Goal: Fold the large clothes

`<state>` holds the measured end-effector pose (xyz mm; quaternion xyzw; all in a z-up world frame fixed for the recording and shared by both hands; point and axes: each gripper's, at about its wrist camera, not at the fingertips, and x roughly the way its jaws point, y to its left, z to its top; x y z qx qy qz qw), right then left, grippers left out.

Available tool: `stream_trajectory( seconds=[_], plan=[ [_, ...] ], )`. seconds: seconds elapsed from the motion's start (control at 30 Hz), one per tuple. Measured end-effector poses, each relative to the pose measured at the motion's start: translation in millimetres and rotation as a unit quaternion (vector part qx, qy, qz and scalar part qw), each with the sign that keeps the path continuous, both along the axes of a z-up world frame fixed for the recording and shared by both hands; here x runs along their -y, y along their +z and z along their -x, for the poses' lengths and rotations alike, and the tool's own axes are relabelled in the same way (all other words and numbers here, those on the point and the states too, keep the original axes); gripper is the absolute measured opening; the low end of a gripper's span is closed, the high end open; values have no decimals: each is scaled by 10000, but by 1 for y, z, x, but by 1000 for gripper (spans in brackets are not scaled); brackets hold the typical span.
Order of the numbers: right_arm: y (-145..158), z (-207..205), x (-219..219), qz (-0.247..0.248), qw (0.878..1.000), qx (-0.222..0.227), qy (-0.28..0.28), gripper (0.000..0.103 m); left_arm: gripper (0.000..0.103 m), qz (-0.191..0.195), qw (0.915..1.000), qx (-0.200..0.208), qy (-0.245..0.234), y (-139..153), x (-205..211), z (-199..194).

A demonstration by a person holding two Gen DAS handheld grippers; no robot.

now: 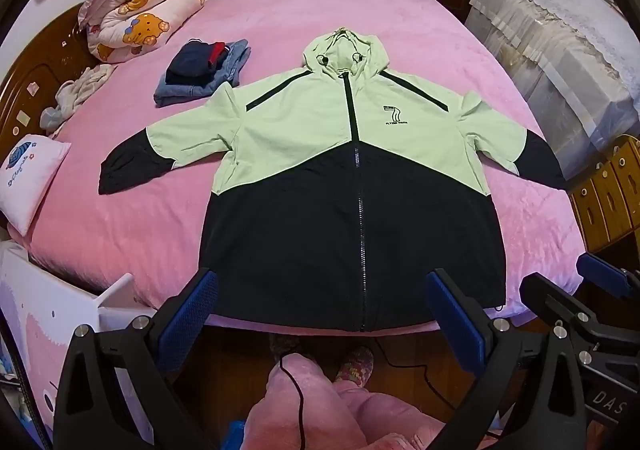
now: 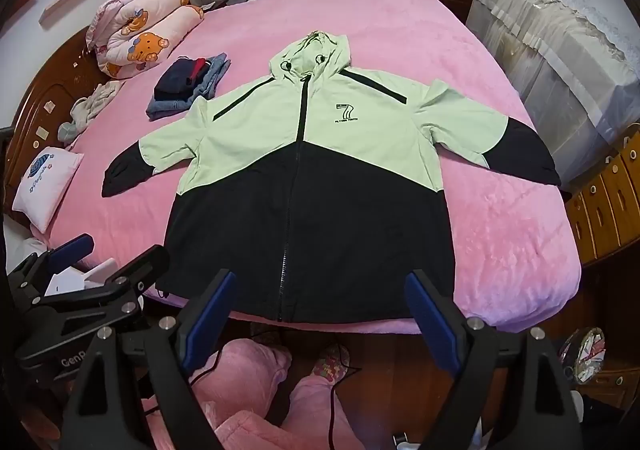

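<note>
Your green-and-black zip-up hooded jacket lies flat, front up, on the pink plush bed cover, hem at the near edge, hood away from you. Behind its left sleeve sits a stack of folded denim and dark clothes; farther back-left, a rolled cartoon-print quilt.

1. Jacket: thin woven cloth, matt, pale green above and black below; toothed zip down the front.
2. Bed cover: pink plush cloth, soft nap with a faint sheen.
3. Left gripper: matt black plastic with bright metal screw heads; pads of blue textured material.
4. Headboard: dark wood, glossy.
5. Quilt: printed cloth, padded.
6. Jeans: blue denim.
</note>
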<state>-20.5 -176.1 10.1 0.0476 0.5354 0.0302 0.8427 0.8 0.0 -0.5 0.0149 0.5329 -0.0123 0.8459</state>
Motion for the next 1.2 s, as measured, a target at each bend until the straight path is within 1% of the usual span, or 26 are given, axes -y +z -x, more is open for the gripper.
stream_trajectory(
  seconds=[0.23,0.27,0.4,0.67,0.73,1.2],
  plan=[
    [0,0,0,7,10000,27,24,86,102,4,10000,-10,15,0,4,-7],
    [0,0,0,4,10000,37,30,86,102,31,9999,101,-2,4,2,-3],
    [-1,-1,3,-4,10000,31,17,86,102,48,9999,116,1,5,5,-6],
    [7,0,3,14,9999,100,-8,86,102,94,9995,291,-36,10,-2,3],
    [10,9,-7,55,9998,184,-29,86,102,113,9994,327,-44,11,-4,6],
    [10,12,-7,80,9997,216,-36,86,102,128,9991,406,-50,13,-8,10]
  ],
)
